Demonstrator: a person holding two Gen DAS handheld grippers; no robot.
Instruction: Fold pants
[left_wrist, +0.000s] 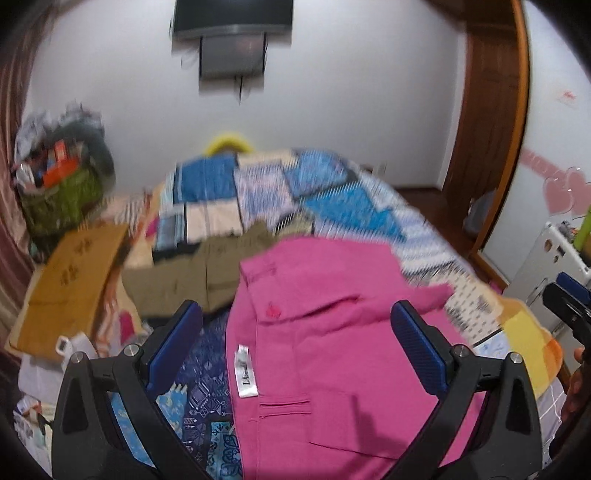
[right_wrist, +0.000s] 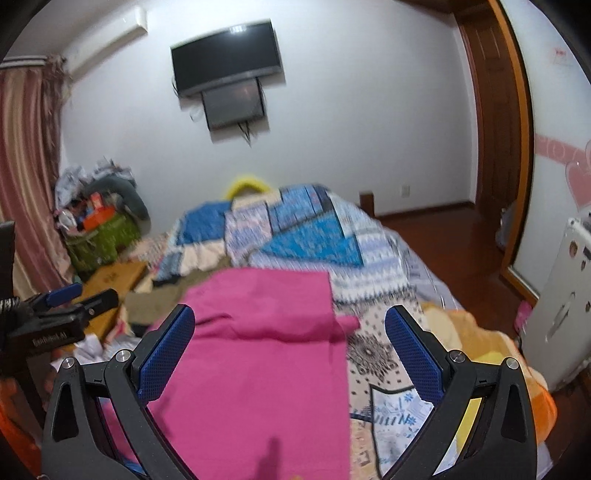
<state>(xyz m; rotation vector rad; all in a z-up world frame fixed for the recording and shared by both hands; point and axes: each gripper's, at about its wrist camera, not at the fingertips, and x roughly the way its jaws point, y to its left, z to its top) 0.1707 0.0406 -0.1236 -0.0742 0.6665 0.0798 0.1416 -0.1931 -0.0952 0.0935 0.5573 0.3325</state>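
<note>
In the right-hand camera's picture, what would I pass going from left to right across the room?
Striped curtain → green basket of clutter → brown cardboard box → pink pants → patchwork quilt → wooden door frame → white appliance.

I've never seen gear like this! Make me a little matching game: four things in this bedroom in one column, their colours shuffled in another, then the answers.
Things:
1. pants
2. television
3. pads on the left gripper
4. garment beyond the pants

Colours:
A. black
B. olive brown
C. pink
D. blue

Pairs: 1-C, 2-A, 3-D, 4-B
</note>
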